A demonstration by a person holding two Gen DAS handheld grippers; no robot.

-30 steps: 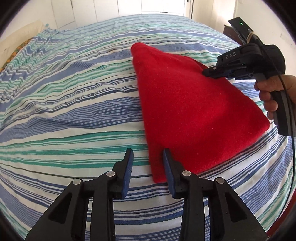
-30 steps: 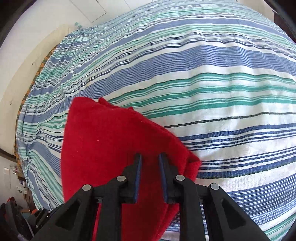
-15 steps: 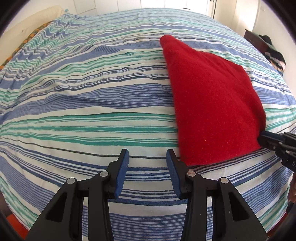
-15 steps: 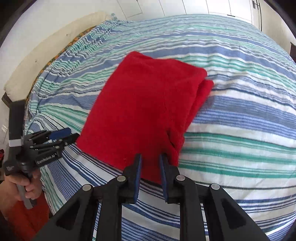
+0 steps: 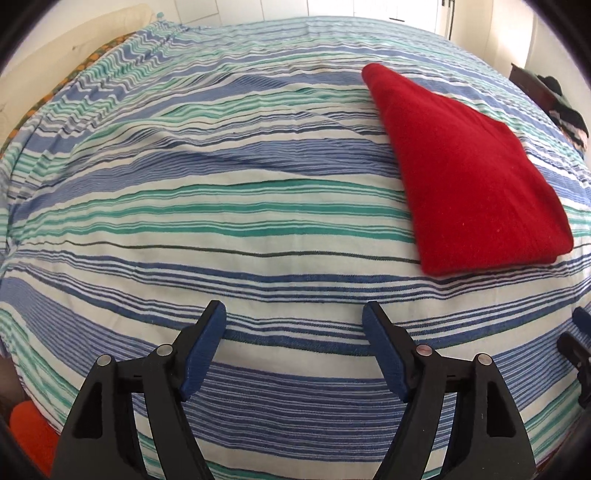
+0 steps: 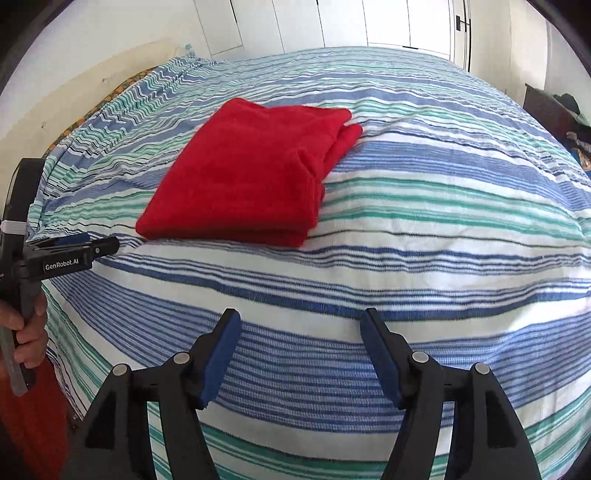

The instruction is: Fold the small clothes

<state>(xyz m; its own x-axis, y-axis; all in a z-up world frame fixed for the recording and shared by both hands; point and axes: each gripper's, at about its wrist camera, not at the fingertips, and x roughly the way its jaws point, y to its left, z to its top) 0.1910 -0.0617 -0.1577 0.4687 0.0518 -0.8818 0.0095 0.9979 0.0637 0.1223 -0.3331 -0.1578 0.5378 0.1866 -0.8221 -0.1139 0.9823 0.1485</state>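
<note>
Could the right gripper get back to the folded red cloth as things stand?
Probably yes: the right gripper is open and empty, with only bare striped bedspread between it and the folded red cloth.

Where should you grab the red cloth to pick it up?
Probably the thick folded edge of the red cloth, nearest the right gripper. Come in low from that side. The stacked layers show there, so open jaws could pinch them all together.

Striped bedspread (image 6: pixel 424 236), white wardrobe doors (image 6: pixel 295 26), cream walls (image 6: pixel 92 40)
</note>
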